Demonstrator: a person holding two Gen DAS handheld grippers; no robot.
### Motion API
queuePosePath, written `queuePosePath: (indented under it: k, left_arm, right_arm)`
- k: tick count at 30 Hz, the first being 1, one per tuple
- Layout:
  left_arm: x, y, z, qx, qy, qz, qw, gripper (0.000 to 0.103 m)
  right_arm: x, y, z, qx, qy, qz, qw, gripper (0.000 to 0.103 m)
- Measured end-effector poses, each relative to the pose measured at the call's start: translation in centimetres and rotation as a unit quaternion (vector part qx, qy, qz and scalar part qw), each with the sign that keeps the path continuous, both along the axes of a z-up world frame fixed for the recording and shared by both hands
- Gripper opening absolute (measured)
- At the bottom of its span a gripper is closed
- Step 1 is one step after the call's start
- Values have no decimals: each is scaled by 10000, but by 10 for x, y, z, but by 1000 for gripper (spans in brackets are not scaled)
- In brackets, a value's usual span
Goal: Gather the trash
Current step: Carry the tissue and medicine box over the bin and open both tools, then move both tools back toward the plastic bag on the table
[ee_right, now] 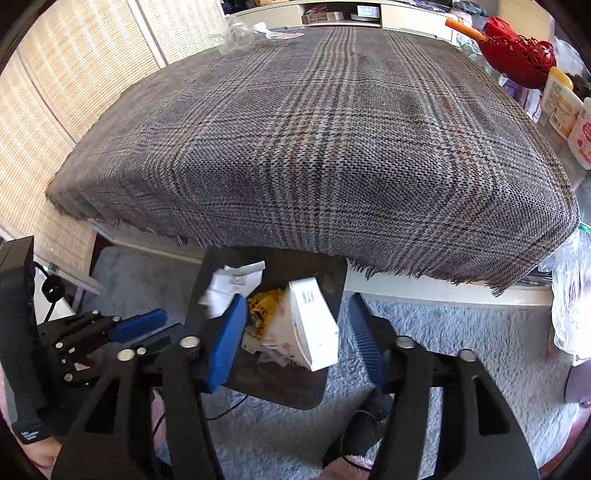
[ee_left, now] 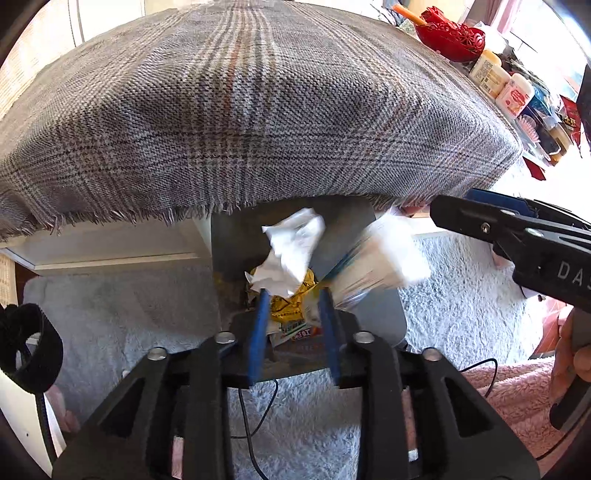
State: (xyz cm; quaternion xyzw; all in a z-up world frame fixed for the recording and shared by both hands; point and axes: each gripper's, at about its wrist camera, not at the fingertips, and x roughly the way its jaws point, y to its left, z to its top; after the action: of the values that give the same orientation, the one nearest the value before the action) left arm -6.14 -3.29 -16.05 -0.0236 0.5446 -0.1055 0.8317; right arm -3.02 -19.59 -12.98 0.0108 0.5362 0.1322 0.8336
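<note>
A dark bin (ee_right: 332, 273) stands on the rug under the table's front edge and holds a yellow wrapper (ee_right: 264, 302) and other scraps. A crumpled white paper (ee_left: 291, 254) hangs over the bin mouth above my open left gripper (ee_left: 293, 295); whether it touches a finger is unclear. A white box (ee_right: 310, 325), blurred in the left wrist view (ee_left: 380, 258), is in the air over the bin between my open right gripper's (ee_right: 295, 321) fingers, touching neither. The right gripper also shows at the right of the left wrist view (ee_left: 448, 210), the left gripper at the left of the right wrist view (ee_right: 147, 328).
A plaid cloth (ee_right: 332, 140) covers the table. Clear plastic scraps (ee_right: 236, 33) lie at its far edge. A red basket (ee_right: 517, 51) and lotion bottles (ee_right: 561, 107) stand at the right. A plastic bag (ee_right: 572, 288) hangs right. Grey shaggy rug (ee_right: 461, 332) below.
</note>
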Motion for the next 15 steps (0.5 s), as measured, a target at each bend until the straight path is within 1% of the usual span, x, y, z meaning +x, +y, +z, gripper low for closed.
queuePosePath:
  k: [1, 2, 3, 4, 5, 6, 7, 8, 9, 11, 15]
  left_arm:
    - [0, 1, 1, 7, -19, 22, 10000, 33]
    - [1, 3, 2, 16, -36, 43, 10000, 39]
    - [1, 4, 3, 24, -53, 65, 10000, 43]
    - [0, 5, 4, 44, -84, 91, 9999, 52]
    - [0, 6, 4, 72, -104, 100, 9999, 59]
    - [-1, 8, 4, 98, -121, 107, 9998, 61]
    - [-1, 9, 3, 133, -134, 122, 9997, 66]
    - [-1, 10, 3, 150, -140, 135, 9997, 70]
    - [-1, 12, 3, 164, -144, 147, 9997, 72]
    - [-2, 16, 5, 213, -184, 187, 9994, 82]
    - [-4, 23, 13, 257, -287, 242, 9990, 89]
  right_arm:
    - [0, -1, -1, -22, 2, -35, 10000, 74]
    - [0, -1, -1, -51, 2, -62, 10000, 81]
    - [0, -1, -1, -96, 1, -91, 9999, 84]
    - [0, -1, -2, -155, -1, -130, 9998, 91]
    - [0, -2, -1, -179, -3, -154, 9997, 95]
    - [0, -3, -1, -192, -1, -176, 9997, 96]
    - [0, -4, -1, -205, -3, -199, 9996, 99]
    - [0, -4, -1, -216, -8, -222, 9995, 100]
    - [1, -5, -1, -206, -6, -231, 9995, 100]
    - [1, -7, -2, -172, 1, -246, 9996, 100]
    - [-1, -11, 1, -148, -50, -269, 9995, 100]
